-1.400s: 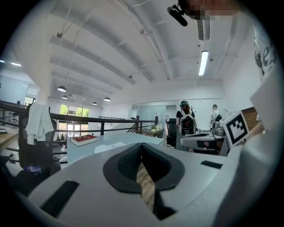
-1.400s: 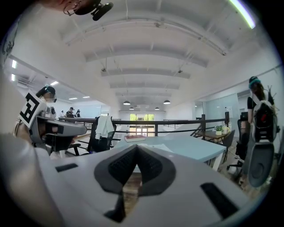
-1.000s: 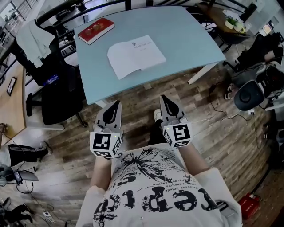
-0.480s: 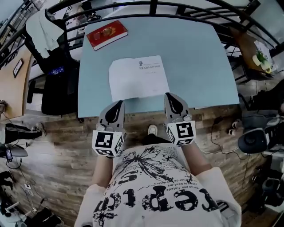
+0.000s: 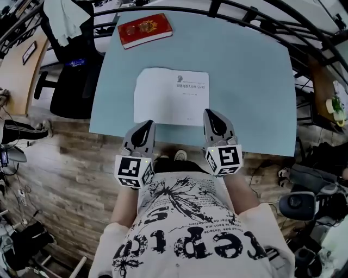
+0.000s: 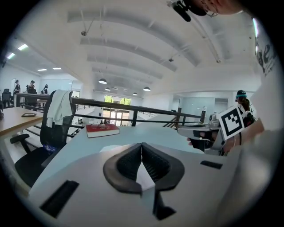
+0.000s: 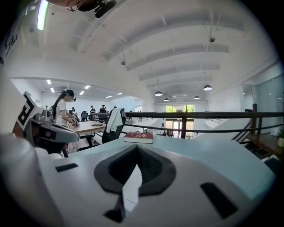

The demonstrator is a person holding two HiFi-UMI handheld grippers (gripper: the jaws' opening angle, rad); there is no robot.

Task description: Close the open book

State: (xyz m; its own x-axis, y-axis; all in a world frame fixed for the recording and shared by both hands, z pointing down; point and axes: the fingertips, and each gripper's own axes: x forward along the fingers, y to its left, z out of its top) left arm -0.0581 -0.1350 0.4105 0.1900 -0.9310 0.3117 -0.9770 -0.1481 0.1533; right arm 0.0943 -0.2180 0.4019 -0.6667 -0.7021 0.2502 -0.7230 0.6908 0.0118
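Note:
The open book (image 5: 172, 96) lies flat with its white pages up on the light blue table (image 5: 255, 81), close to the near edge. My left gripper (image 5: 147, 125) is shut and empty, its tip just at the book's near left corner. At the book's near right corner my right gripper (image 5: 211, 113) is also shut with nothing in it. In the left gripper view the jaws (image 6: 142, 144) meet over the table, and in the right gripper view they (image 7: 136, 148) do the same. Neither gripper visibly touches the book.
A closed red book (image 5: 144, 30) lies at the table's far left; it also shows as the red book (image 6: 102, 129) and red book (image 7: 139, 137). A black office chair (image 5: 70, 92) stands left of the table. A black railing (image 5: 239, 13) runs behind it.
Both grippers, still shut, have come forward from over the wooden floor to the table's near edge, up to the open book's near corners.

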